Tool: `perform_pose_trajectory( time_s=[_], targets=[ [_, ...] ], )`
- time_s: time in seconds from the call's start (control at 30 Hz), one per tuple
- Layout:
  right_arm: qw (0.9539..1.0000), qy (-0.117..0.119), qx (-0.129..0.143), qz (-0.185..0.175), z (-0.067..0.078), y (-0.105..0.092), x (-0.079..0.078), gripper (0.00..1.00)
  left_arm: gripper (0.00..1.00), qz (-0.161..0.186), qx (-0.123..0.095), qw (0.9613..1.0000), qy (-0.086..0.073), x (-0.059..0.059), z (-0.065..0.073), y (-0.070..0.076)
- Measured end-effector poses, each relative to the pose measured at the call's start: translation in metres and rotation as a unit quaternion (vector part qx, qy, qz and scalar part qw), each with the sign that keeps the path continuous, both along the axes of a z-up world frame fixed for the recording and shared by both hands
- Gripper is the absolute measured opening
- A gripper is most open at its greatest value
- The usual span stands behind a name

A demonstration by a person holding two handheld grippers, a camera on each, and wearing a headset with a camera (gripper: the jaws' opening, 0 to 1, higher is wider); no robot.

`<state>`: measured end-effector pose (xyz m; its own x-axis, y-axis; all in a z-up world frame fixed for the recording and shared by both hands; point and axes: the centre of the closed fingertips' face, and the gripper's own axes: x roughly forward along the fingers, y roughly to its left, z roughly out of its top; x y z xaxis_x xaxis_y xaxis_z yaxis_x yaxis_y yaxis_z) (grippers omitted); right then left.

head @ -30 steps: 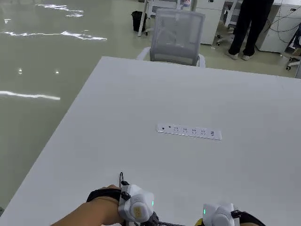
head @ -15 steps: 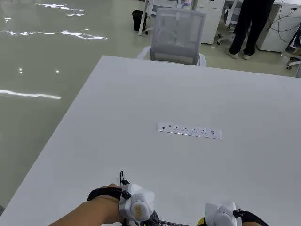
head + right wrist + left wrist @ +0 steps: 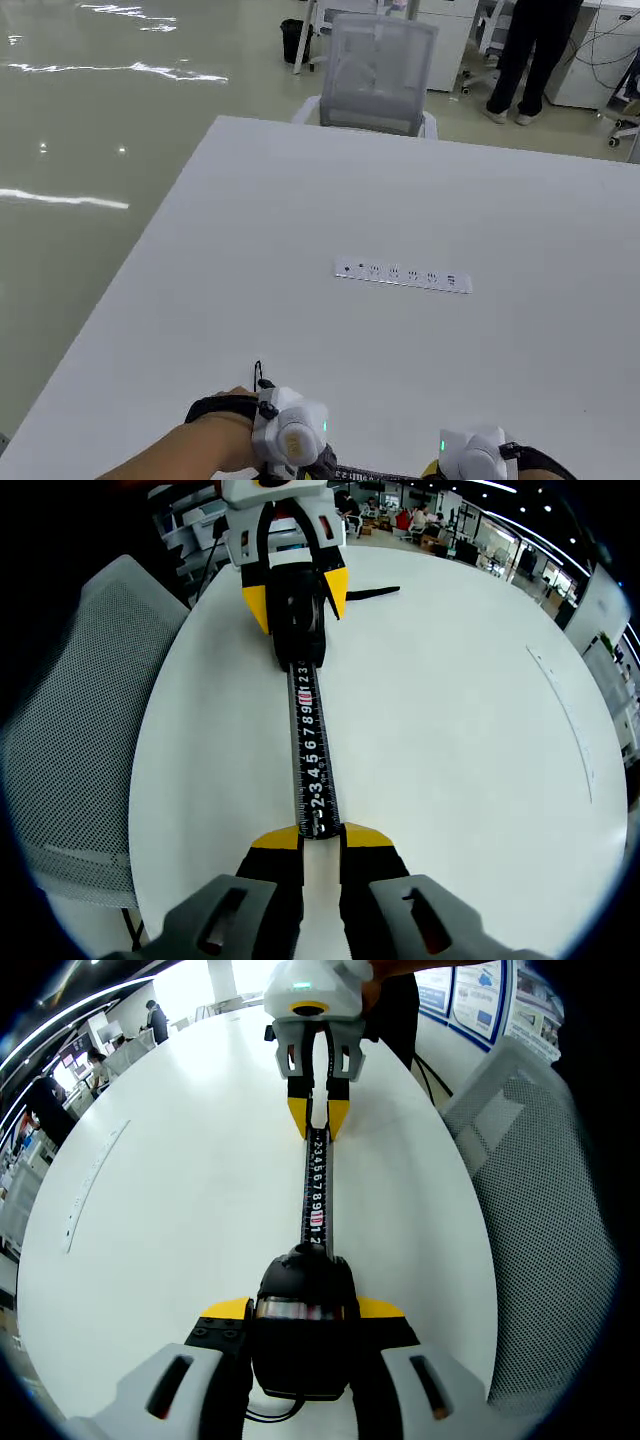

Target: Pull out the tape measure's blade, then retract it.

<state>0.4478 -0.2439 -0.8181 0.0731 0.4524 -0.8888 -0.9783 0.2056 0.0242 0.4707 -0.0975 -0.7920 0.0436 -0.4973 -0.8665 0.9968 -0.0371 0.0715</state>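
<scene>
The black tape measure case point(image 3: 302, 1320) sits between the jaws of my left gripper point(image 3: 305, 1310), which is shut on it. Its blade point(image 3: 315, 1185), black with white numbers, runs straight over the white table point(image 3: 180, 1190) to my right gripper point(image 3: 318, 1120). In the right gripper view, my right gripper point(image 3: 320, 835) is shut on the blade's end point(image 3: 316, 815), and the case point(image 3: 297, 605) faces it in the left gripper point(image 3: 297, 595). At the bottom edge of the head view, the left gripper point(image 3: 300, 445) and right gripper point(image 3: 470, 460) stand side by side with a short stretch of blade point(image 3: 375, 473) between them.
A white power strip point(image 3: 403, 277) lies mid-table. A grey mesh chair point(image 3: 377, 75) stands at the far edge, with a person point(image 3: 530, 60) beyond it. Another mesh chair point(image 3: 540, 1160) is close behind the near table edge. A black strap point(image 3: 370, 592) trails from the case.
The right gripper has edged slightly to the right, and a little more blade shows between the grippers. The head camera has shifted a touch.
</scene>
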Motion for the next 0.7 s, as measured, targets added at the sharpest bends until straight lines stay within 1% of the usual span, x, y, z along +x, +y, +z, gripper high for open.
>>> perform_pose_trajectory(
  time_s=[0.7],
  targets=[
    [1.0000, 0.004, -0.005, -0.005, -0.0001, -0.0094, -0.0011, 0.10, 0.33, 0.002, -0.001, 1.0000, 0.000, 0.0002, 0.0007, -0.0005]
  ],
)
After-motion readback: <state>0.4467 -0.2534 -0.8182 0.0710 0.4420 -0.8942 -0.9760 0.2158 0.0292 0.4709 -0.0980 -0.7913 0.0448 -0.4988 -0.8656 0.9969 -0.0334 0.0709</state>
